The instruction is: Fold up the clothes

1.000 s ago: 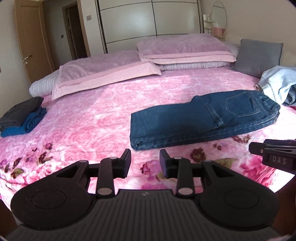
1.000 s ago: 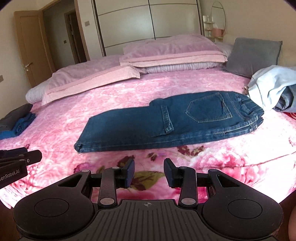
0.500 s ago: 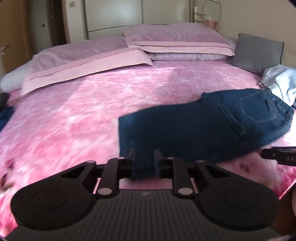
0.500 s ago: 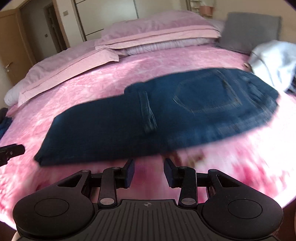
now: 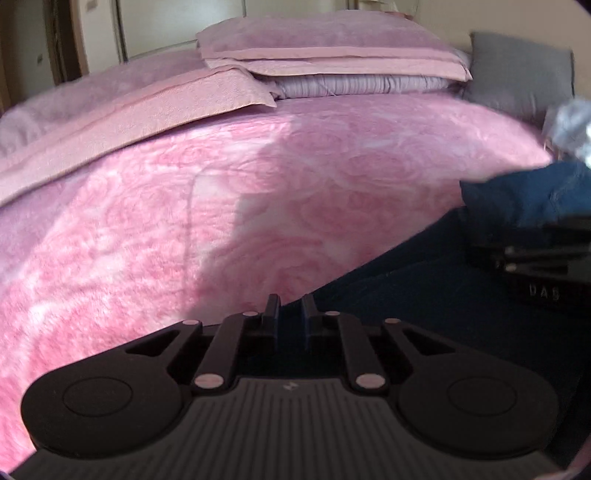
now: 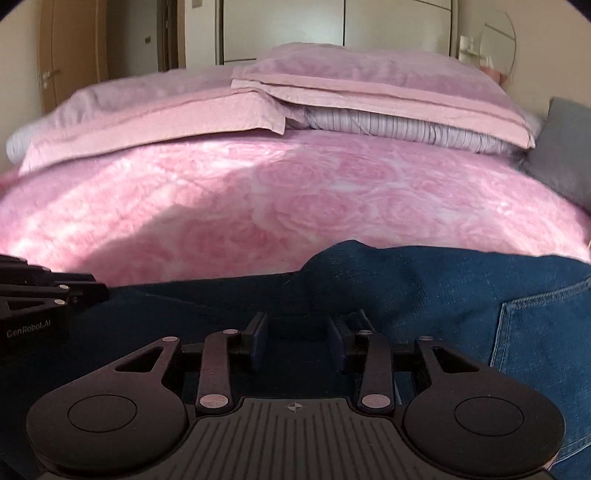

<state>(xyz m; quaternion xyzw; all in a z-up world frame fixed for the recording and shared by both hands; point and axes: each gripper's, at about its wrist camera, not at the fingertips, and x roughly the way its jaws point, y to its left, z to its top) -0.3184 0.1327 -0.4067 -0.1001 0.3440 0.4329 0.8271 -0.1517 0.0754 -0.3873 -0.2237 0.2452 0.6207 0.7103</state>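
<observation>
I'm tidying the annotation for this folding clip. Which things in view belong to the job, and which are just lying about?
Job:
- jeans
- left gripper, jaws just closing at the jeans' edge
- right gripper, open over the denim

Lying about:
- pink pillows
- grey cushion
- pale garment
- pink blanket

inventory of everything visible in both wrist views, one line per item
jeans: 1, dark blue, near edge of the bed, under both grippers
bedspread: 1, pink rose pattern, covers the bed
pillows: 2 stacks, pale pink and lilac, head of the bed
cushion: 1, grey, far right of the bed
light garment: 1, pale blue-white, blurred, right edge
wardrobe: 1, cream, behind the bed
door: 1, brown wood, far left
left gripper: 1, black, jaws just been closing, denim between them
right gripper: 1, black, open over the jeans
</observation>
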